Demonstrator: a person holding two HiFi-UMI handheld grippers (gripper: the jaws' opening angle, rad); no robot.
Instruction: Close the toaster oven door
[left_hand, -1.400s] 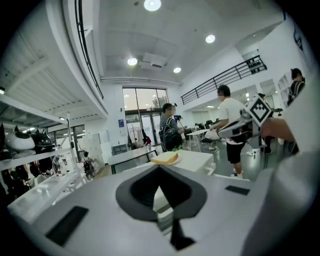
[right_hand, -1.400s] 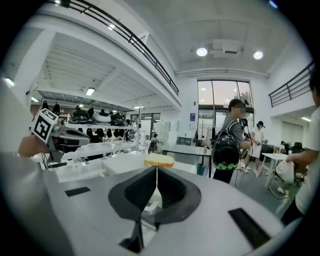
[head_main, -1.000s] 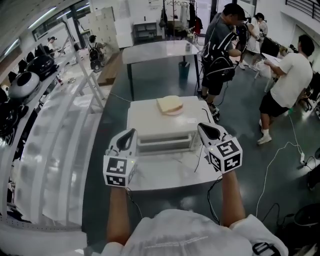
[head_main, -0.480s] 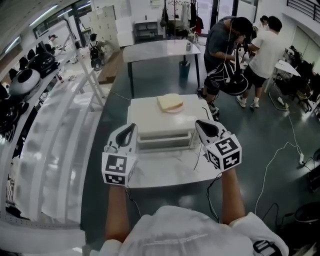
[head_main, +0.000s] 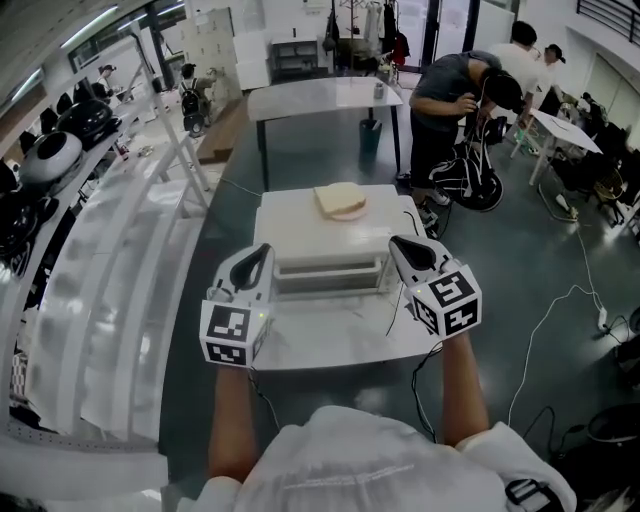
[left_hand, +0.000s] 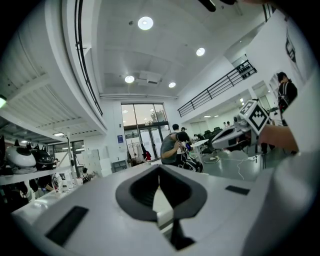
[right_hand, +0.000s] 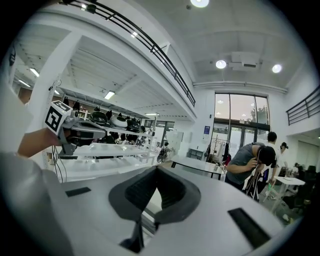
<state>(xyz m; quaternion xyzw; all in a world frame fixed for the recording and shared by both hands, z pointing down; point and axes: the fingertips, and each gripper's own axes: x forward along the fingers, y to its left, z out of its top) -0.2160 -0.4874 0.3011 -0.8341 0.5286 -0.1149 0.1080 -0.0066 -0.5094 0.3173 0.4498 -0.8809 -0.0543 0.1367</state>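
A white toaster oven (head_main: 322, 236) stands on a small white table (head_main: 330, 340), its front towards me. Its door (head_main: 328, 276), with a bar handle, looks upright against the body. On top of the oven lies a slice of bread (head_main: 340, 202). My left gripper (head_main: 256, 262) hovers at the oven's front left corner, shut and holding nothing. My right gripper (head_main: 404, 250) hovers at the front right corner, also shut and empty. Neither touches the oven. The left gripper view (left_hand: 160, 186) and the right gripper view (right_hand: 156, 189) both show closed jaws pointing out across the room.
A long white bench (head_main: 110, 260) runs along the left. A second white table (head_main: 320, 100) stands behind the oven. Two people (head_main: 460, 100) bend over a bag at the back right. A white cable (head_main: 550, 320) trails over the floor on the right.
Both grippers have held almost still, drifting slightly. The people at the back right have moved; one now bends over a bag.
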